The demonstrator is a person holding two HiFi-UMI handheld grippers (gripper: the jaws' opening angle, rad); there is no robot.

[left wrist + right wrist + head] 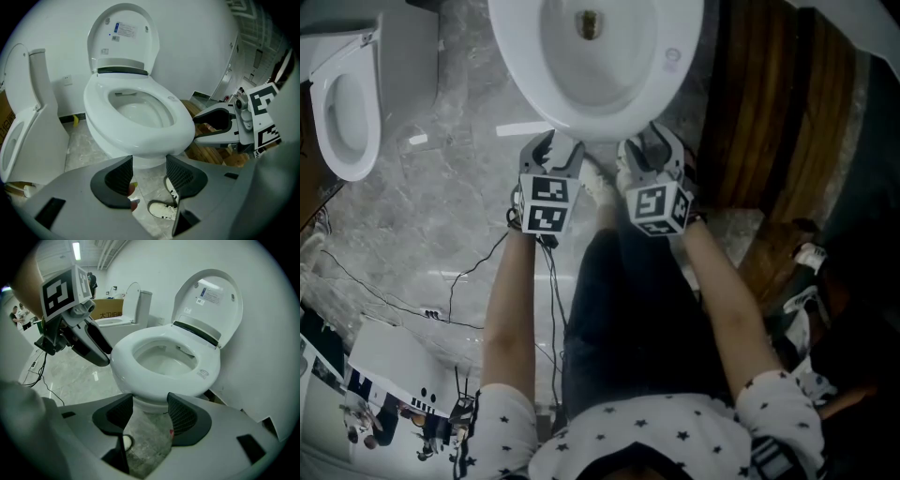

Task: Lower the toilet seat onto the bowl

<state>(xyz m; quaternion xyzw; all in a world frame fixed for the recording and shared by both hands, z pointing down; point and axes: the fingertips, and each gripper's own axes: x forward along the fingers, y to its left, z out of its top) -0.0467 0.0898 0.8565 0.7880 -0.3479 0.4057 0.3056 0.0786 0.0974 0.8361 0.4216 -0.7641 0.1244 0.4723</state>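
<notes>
Fingers point(121, 176), black and ribbed, gape empty on left gripper point(149, 161) and right gripper point(150, 399) before the glossy oval toilet bowl point(140, 137).

The toilet bowl point(609, 120) runs off the head view's top edge; the lid label point(125, 30) is unreadably small.

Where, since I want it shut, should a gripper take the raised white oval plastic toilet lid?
On the white oval lid, probably the free top rim, coming from the front: it stands upright, hinged low at the rear, with the white wall behind.
</notes>
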